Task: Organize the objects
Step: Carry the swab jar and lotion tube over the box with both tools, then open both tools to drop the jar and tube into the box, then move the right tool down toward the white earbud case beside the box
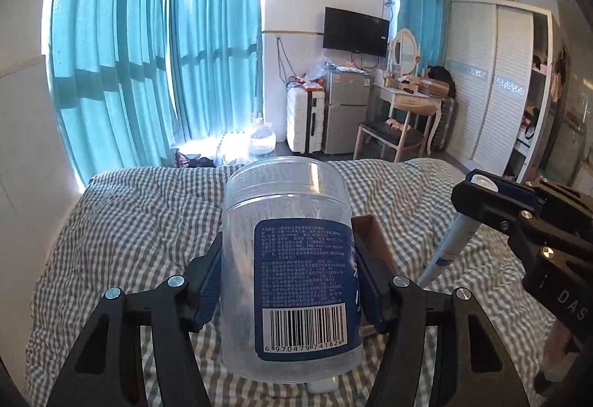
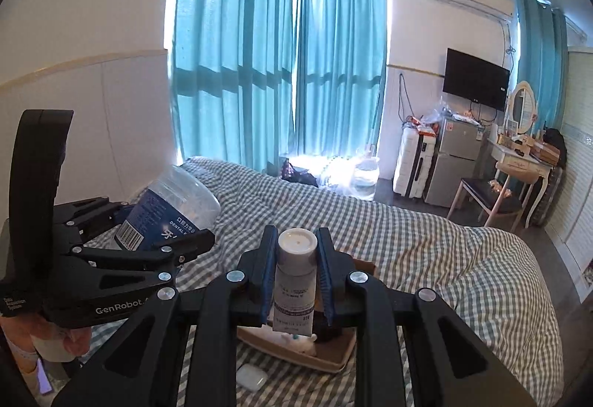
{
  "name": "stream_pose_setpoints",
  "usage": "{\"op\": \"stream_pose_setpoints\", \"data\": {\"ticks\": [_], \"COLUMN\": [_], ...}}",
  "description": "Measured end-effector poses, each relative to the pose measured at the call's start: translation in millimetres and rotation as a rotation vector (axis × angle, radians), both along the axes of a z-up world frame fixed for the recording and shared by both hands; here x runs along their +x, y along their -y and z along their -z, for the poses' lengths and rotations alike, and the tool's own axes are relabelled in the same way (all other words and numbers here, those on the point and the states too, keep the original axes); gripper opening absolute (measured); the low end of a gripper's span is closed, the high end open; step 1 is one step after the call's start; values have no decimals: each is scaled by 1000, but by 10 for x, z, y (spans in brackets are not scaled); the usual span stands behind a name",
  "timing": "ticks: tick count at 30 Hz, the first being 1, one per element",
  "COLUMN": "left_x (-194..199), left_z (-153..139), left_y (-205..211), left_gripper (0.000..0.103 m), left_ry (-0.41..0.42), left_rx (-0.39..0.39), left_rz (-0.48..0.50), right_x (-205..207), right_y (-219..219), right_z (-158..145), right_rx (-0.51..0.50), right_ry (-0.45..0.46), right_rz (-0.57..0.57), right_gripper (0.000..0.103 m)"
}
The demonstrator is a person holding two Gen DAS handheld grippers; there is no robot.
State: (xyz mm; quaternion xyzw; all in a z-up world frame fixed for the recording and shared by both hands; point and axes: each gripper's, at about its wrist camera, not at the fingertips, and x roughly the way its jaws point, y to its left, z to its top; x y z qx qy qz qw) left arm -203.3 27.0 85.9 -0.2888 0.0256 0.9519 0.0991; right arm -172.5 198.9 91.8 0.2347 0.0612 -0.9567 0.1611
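**Both tongs loaded, held above the bed**

We note the left gripper (image 1: 287,281) clamped about halfway open on a clear plastic jar (image 1: 289,258). Its blue pads press the jar's two sides. The jar carries a dark blue label with a barcode facing the left wrist camera, and its wide lid end points away, towards the foot of the bed. Fine white sticks fill the jar; we cannot tell what they are. The right wrist view shows this jar tilted, clear of the covers.

The right gripper (image 2: 296,270) is closed tight on a slim grey-white tube (image 2: 295,281), pads on both flanks, white cap end pointing forward. From the left wrist view the tube hangs slanted out of those jaws, also clear of the covers.

Beneath the right gripper, near the close edge of the bed (image 2: 426,247), a shallow brown cardboard tray (image 2: 333,357) lies on the checked cover with small items inside, which we cannot identify. A small white case (image 2: 251,378) rests just beside the tray, closer to the camera.

Beyond the foot of the bed we see clear water jugs (image 1: 261,138) on the floor by the teal curtains (image 1: 155,47). Farther right stand a white suitcase (image 1: 304,118), a small grey fridge (image 1: 346,110) and a dressing table (image 1: 411,99) with an oval mirror. A black television (image 1: 355,32) hangs on the wall above.
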Motion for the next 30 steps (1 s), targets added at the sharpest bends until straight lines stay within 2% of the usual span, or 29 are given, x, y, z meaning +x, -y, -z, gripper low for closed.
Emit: {"op": "stream_pose_setpoints", "data": {"ticks": [5, 15, 23, 24, 25, 26, 27, 28, 30], "left_x": [-346, -889, -1127, -1139, -1133, -1121, -1087, -1054, -992], "left_z": [386, 1227, 1653, 1667, 1672, 1663, 1630, 1599, 1521], "left_y": [-87, -291, -441, -446, -445, -430, -413, -393, -376], "left_gripper": [63, 63, 65, 66, 72, 85, 90, 94, 95], "left_ry": [58, 175, 219, 227, 226, 219, 203, 189, 174], "left_rx": [21, -16, -39, -35, -32, -28, -21, -14, -16], "left_rz": [12, 10, 68, 79, 83, 84, 80, 76, 63], "right_x": [-436, -1161, -1363, -1364, -1354, -1327, -1297, -1268, -1196], "right_y": [-107, -292, -432, -451, -465, -472, -500, -523, -569], "right_z": [299, 1159, 1447, 1458, 1453, 1447, 1433, 1410, 1341], "right_rx": [-1, -14, -67, -69, -70, -73, -82, -88, -96], "right_ry": [63, 221, 257, 253, 250, 244, 232, 224, 211], "right_rz": [21, 48, 42, 43, 48, 56, 67, 72, 86], "right_gripper": [20, 20, 20, 25, 31, 45, 53, 53, 53]}}
